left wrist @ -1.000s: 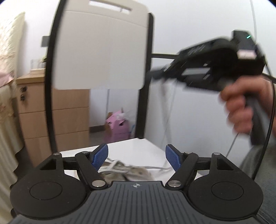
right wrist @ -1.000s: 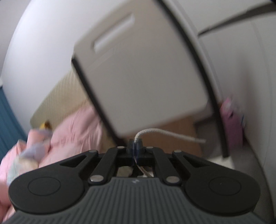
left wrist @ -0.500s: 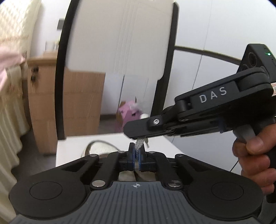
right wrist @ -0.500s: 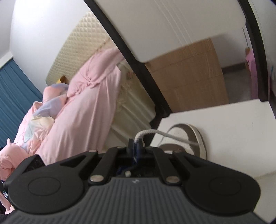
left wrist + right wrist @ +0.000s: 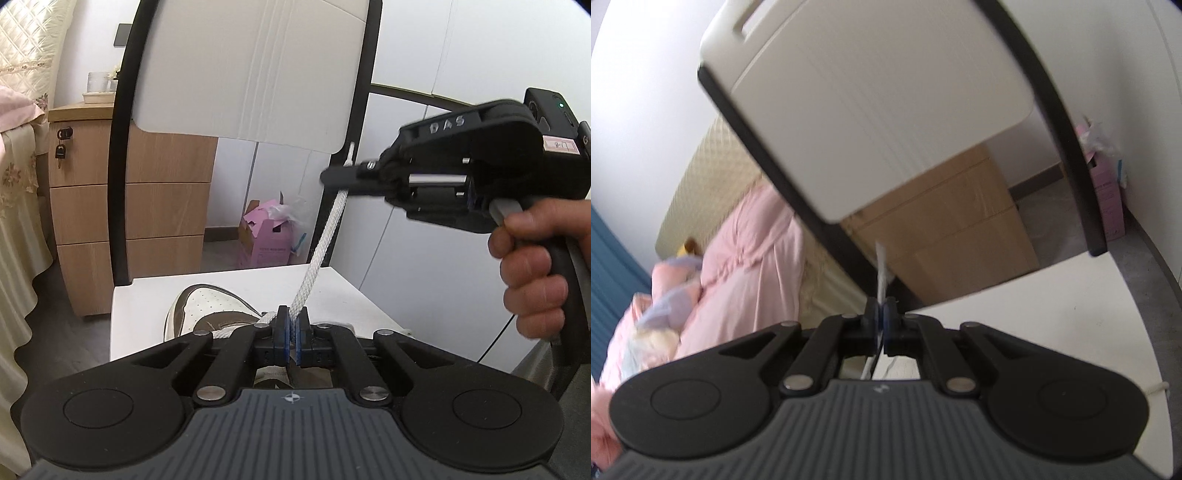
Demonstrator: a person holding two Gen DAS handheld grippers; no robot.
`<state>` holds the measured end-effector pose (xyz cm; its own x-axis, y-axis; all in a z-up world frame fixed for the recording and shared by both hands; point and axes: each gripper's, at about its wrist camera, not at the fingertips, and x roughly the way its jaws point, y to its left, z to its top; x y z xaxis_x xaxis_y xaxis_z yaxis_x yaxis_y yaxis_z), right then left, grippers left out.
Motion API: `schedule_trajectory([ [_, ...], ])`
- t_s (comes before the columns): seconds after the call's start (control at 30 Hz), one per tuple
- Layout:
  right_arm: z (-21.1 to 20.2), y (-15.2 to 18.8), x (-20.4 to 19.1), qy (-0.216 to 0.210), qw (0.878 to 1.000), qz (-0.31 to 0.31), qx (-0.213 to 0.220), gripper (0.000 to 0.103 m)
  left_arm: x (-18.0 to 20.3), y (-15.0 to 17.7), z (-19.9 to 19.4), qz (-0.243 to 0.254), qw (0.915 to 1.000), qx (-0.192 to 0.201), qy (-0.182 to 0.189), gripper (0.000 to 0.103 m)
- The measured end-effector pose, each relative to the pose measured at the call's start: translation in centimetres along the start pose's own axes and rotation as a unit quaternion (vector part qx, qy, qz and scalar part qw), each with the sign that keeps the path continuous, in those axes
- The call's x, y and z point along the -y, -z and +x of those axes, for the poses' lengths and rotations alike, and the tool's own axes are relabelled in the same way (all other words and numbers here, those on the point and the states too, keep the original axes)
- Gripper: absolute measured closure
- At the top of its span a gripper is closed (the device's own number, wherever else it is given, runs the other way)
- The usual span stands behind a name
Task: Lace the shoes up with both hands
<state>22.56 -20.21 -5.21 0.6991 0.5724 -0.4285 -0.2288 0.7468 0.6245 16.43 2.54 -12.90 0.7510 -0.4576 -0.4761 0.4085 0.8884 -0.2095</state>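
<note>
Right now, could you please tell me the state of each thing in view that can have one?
left gripper: shut on the lace, low by the shoe.
right gripper: shut on the lace near its tip.
lace: stretched taut between both grippers.
shoe: resting on the chair seat, lacing unfinished.
drawer lock: keys hanging from it.

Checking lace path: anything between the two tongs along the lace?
Nothing visible. The lace runs straight and clear from the left tongs, shut on it above the shoe, up to the right tongs.
</note>
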Motion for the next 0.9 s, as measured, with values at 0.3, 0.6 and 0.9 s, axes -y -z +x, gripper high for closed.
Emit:
schedule_trajectory([
  [0.3, -1.4, -0.8, -1.0, 0.007, 0.997, -0.029, 0.064, 0.1, 0.8, -0.3, -0.7, 0.024, 0.9993, 0.028, 0.008, 0.088],
  [0.6, 0.9, 0.8, -4.2, 0.019, 0.976, -0.216, -0.007, 0.1, -0.3, 0.5, -2.7, 0.063, 0.9972, 0.033, -0.024, 0.048],
  [0.9, 5.3, 5.2, -8.3, -0.002, 0.891, -0.424, -0.161, 0.1, -1.5, 1.8, -2.3, 0.058, 0.9971, -0.027, -0.042, 0.074],
])
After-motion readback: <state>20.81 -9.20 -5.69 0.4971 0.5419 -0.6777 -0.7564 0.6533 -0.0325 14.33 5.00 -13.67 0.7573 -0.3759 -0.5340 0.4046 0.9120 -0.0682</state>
